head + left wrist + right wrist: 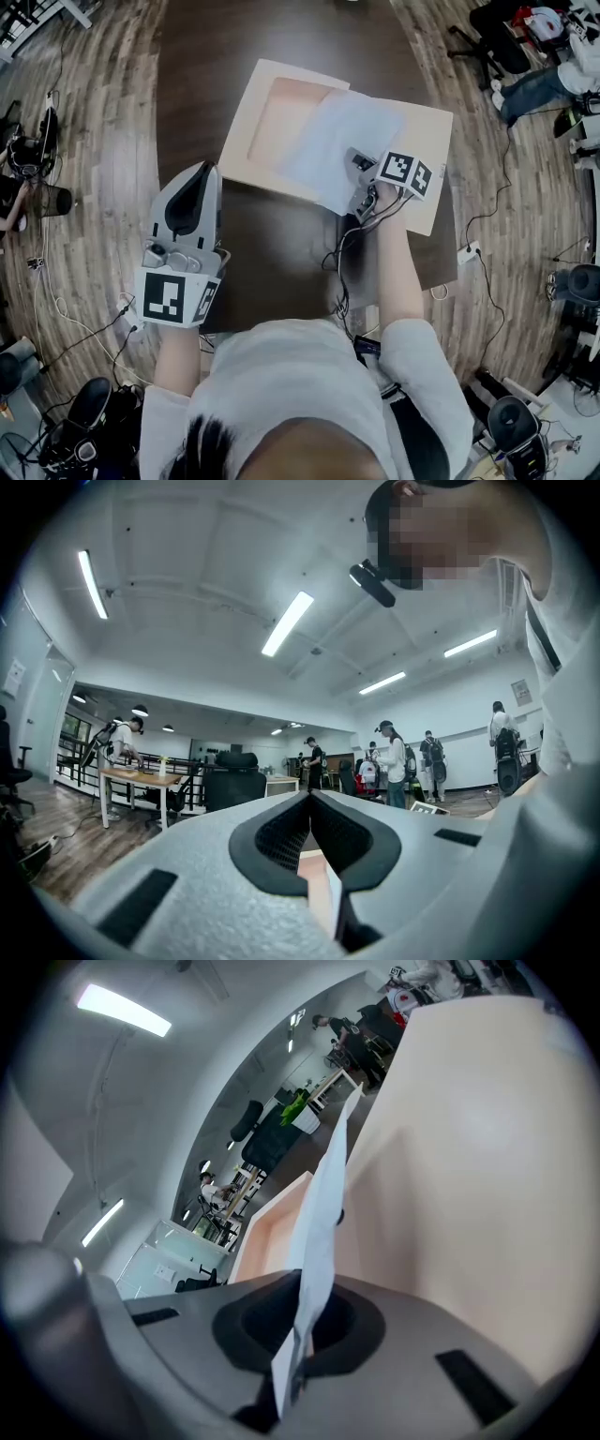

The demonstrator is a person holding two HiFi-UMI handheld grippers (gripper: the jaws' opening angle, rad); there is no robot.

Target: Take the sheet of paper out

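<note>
A flat peach cardboard box (246,122) lies open on the dark table (272,253), its lid (427,141) folded out to the right. A white sheet of paper (328,141) is lifted partly out of it and slants up over the tray. My right gripper (361,176) is shut on the sheet's near right edge. In the right gripper view the paper (323,1213) runs edge-on up from the closed jaws (305,1288), with the box wall (469,1194) to the right. My left gripper (204,178) hovers at the box's left, fingertips together and nothing visibly gripped (310,797).
The table stands on a wooden floor (103,169) strewn with cables (84,328). Office chairs and a seated person (534,75) are at the far right. The left gripper view shows several people standing (394,761) and a desk (141,780) across the room.
</note>
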